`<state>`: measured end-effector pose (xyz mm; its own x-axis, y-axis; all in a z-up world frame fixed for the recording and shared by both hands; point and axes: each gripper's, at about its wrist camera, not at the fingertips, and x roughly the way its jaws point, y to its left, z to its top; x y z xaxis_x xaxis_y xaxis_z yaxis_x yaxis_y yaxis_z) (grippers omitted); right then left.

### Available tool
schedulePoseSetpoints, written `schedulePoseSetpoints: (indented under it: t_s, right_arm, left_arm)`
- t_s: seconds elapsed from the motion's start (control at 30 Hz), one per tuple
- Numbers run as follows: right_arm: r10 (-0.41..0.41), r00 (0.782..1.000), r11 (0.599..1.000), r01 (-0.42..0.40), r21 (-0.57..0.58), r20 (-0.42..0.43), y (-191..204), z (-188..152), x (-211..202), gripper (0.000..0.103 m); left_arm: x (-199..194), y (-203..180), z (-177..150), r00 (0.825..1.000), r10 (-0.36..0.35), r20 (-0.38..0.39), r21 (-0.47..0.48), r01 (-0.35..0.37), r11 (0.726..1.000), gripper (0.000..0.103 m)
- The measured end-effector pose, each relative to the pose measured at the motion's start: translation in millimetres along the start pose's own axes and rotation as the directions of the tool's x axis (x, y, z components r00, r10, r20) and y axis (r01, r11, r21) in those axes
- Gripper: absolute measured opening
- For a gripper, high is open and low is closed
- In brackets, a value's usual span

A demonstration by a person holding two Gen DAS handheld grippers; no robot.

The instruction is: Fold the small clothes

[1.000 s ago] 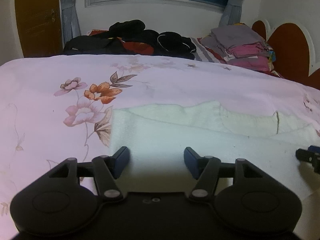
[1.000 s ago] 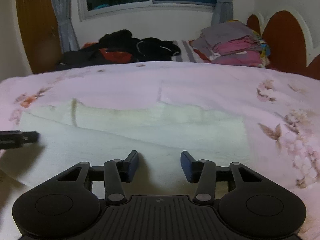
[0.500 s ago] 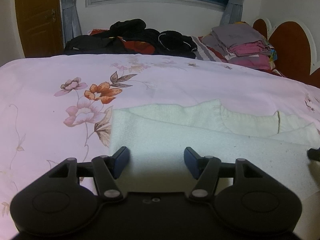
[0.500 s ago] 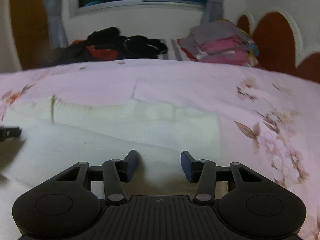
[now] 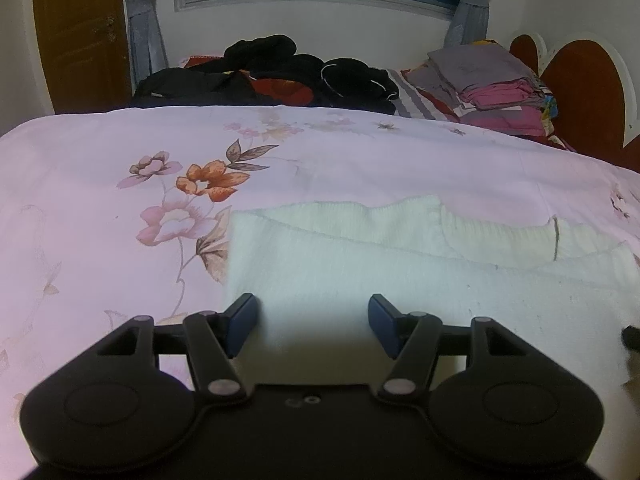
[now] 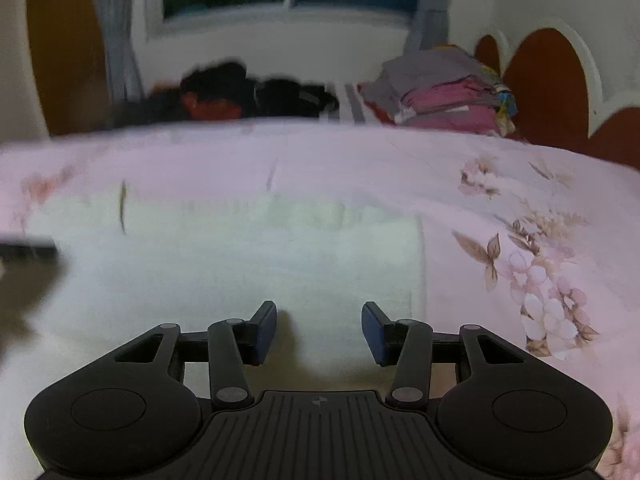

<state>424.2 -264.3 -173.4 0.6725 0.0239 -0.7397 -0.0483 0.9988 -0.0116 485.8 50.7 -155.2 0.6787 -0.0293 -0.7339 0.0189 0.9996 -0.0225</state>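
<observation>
A white knit garment point(image 5: 400, 264) lies flat on the pink floral bedsheet point(image 5: 120, 152), folded lengthwise with a ribbed strip showing along its far side. My left gripper point(image 5: 312, 308) hovers over the garment's left end, jaws open, nothing between the pads. The right wrist view is blurred; there the same white garment point(image 6: 240, 256) stretches leftwards, and my right gripper point(image 6: 319, 316) hangs open just inside its right edge. Each gripper shows as a dark tip at the rim of the other's view: the right gripper's tip point(image 5: 631, 336) and the left gripper's tip point(image 6: 28, 246).
A heap of dark clothes point(image 5: 280, 76) and a stack of folded grey and pink clothes point(image 5: 492, 88) lie at the bed's far side under the window. A red and white headboard point(image 5: 580, 92) stands at the right, a wooden door point(image 5: 76, 32) at the far left.
My right gripper has slid to the right along the garment, nearer its right edge, and has almost left the left wrist view. The left gripper has stayed still.
</observation>
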Motion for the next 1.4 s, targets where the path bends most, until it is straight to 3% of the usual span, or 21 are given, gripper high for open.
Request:
schedulePoseSetpoints:
  t_s: [0.1, 0.47, 0.9, 1.2, 1.27, 1.4]
  right_arm:
    - [0.019, 1.0, 0.999, -0.019, 0.046, 0.0, -7.7, -1.4, 1.4, 0.047]
    - [0.006, 1.0, 1.0, -0.006, 0.028, 0.009, 0.2, -13.6, -6.9, 0.047]
    - [0.014, 1.0, 1.0, -0.014, -0.015, -0.024, -1.2, -12.2, -2.8, 0.049]
    - [0.086, 0.99, 0.995, -0.091, -0.043, -0.111, -12.0, 0.9, -2.1, 0.051]
    - [0.096, 0.991, 0.995, -0.099, -0.02, -0.095, -17.0, -0.6, -10.2, 0.051]
    - [0.142, 0.989, 0.99, -0.141, 0.01, -0.037, -21.3, -9.0, -33.9, 0.051]
  left_arm:
    - [-5.2, 1.3, -2.9, 1.0, -0.002, -0.003, -0.005, 0.002, 1.0, 0.062]
    - [-36.6, -11.4, -28.0, 0.998, -0.058, -0.011, 0.01, 0.058, 0.998, 0.061]
    - [-27.5, -21.2, -35.0, 0.999, 0.011, -0.034, 0.04, -0.01, 0.999, 0.069]
    - [-39.8, -24.2, -31.6, 0.994, 0.072, -0.085, 0.005, -0.072, 0.997, 0.068]
    - [-51.0, -29.1, -35.4, 0.994, 0.09, -0.064, -0.004, -0.09, 0.996, 0.066]
    - [-79.1, -40.7, -45.2, 0.999, 0.029, -0.024, 0.004, -0.029, 1.0, 0.066]
